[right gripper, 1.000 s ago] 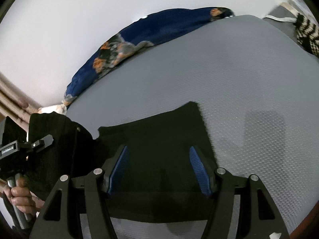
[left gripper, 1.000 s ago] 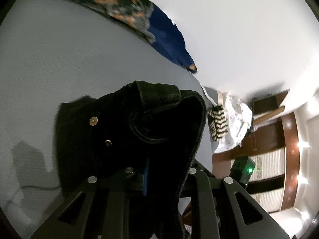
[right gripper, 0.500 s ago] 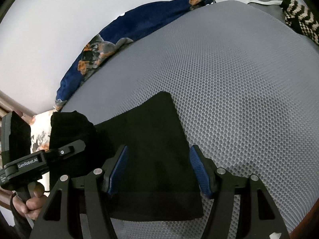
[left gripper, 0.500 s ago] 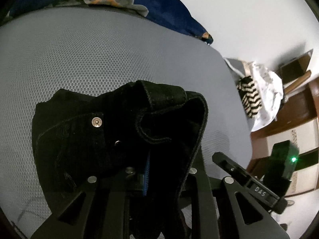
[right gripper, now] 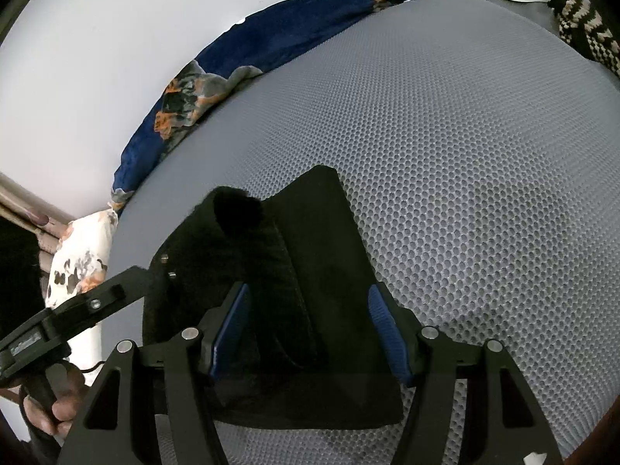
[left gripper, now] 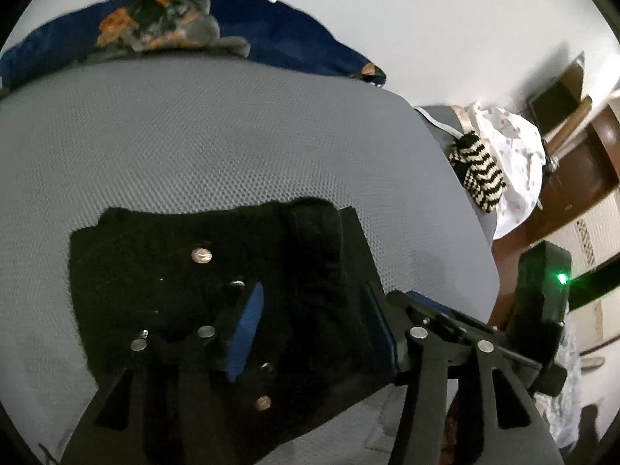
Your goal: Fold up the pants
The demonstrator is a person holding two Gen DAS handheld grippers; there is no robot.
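Both the left gripper [left gripper: 314, 321] and right gripper [right gripper: 310, 333] hover with jaws wide over the black pants [right gripper: 310, 240], which lie folded on the grey bed [right gripper: 465, 155], apparently released

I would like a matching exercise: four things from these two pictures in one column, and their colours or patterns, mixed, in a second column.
Things:
1. pants
2. mattress surface
3. blanket by the wall
4. knitted piece at the mattress edge

Colours:
A. black and cream zigzag
B. grey mesh
C. plain black
D. dark blue with orange patches

Pairs: 1-C, 2-B, 3-D, 4-A
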